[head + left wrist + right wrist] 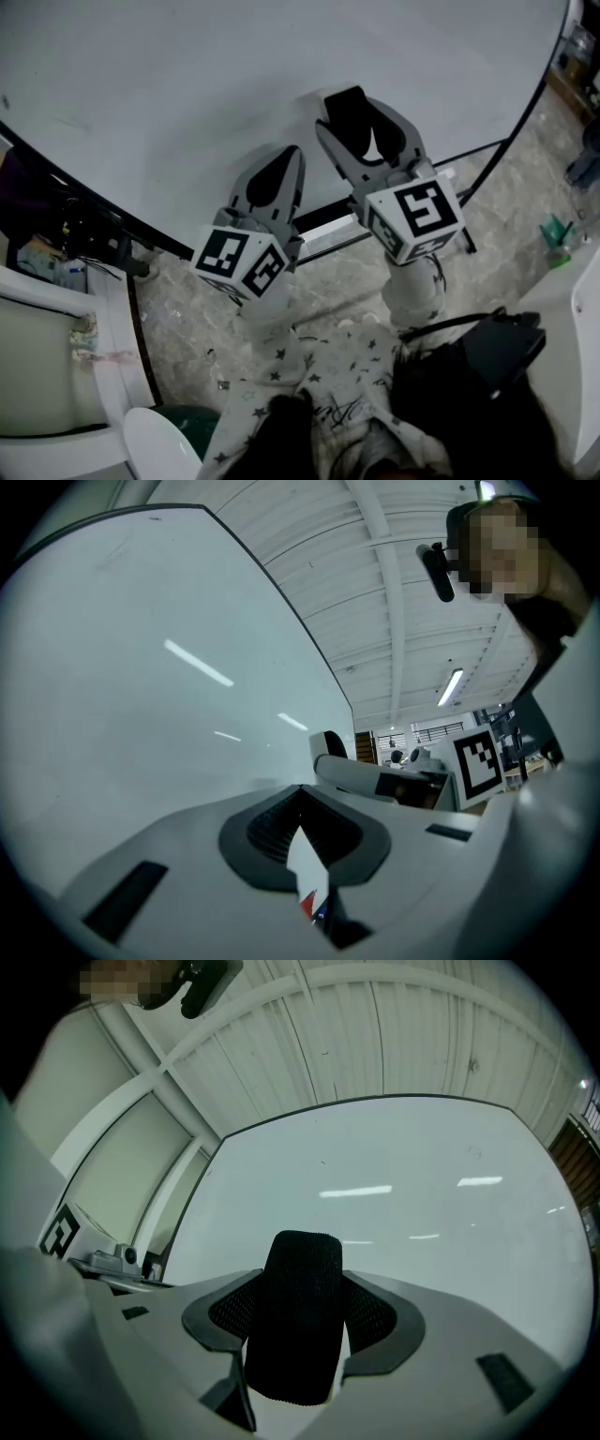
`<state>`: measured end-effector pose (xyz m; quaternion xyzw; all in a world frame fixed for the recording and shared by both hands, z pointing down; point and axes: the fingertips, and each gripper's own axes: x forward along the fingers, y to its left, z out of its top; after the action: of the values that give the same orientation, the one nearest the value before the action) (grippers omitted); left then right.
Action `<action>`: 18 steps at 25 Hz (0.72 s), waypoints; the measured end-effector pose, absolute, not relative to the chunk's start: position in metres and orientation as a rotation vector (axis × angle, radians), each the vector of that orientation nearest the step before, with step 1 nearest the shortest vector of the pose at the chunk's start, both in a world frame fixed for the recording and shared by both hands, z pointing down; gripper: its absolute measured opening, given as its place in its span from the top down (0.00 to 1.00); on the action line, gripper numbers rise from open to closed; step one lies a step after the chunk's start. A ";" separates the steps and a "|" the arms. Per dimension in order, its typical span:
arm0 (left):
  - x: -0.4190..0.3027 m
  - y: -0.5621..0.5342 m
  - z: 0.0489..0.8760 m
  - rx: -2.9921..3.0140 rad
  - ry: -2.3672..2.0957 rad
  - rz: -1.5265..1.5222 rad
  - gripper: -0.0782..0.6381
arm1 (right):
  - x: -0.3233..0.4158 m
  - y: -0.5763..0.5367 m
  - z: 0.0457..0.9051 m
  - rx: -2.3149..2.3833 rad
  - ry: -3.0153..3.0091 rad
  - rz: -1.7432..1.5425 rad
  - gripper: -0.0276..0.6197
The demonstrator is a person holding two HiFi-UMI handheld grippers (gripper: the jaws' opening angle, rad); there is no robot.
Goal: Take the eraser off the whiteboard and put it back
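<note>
A black felt eraser (pixel 352 114) sits between the jaws of my right gripper (pixel 367 129), which is shut on it just in front of the whiteboard (pixel 187 84). In the right gripper view the eraser (pixel 294 1326) stands upright between the dark pads (pixel 382 1321), and the whiteboard (pixel 422 1176) fills the background. My left gripper (pixel 281 169) hangs to the left of the right one and a little lower, near the board's lower edge, its jaws together with nothing in them. The left gripper view shows its joined tips (pixel 302 797) and the right gripper (pixel 375 775) beside the whiteboard (pixel 141 667).
The board's tray rail (pixel 328 225) runs under both grippers, and its black frame (pixel 525 112) curves down at the right. A white chair or basin (pixel 56 375) stands at the lower left. A green object (pixel 555 231) lies on the marbled floor (pixel 506 225).
</note>
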<state>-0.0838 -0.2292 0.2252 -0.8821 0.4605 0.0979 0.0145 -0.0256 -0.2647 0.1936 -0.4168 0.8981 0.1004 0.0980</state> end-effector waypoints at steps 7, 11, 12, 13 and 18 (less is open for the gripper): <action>-0.097 -0.219 0.227 -2.701 1.488 0.300 0.89 | -0.032 -0.258 0.200 -1.171 2.678 0.266 0.55; -0.098 -0.217 0.230 -2.692 1.518 0.307 0.89 | -0.037 -0.255 0.202 -1.130 2.692 0.251 0.55; -0.099 -0.217 0.230 -2.689 1.526 0.307 0.89 | -0.038 -0.255 0.203 -1.124 2.694 0.250 0.55; -0.100 -0.217 0.231 -2.685 1.534 0.308 0.89 | -0.038 -0.255 0.203 -1.120 2.695 0.250 0.55; -0.103 -0.213 0.231 -2.671 1.552 0.296 0.89 | -0.041 -0.252 0.202 -1.092 2.699 0.250 0.55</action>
<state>-0.1031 -0.2133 0.2309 -0.8606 0.4999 0.0954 0.0192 -0.0413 -0.2522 0.2017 -0.3715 0.9180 0.0851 0.1097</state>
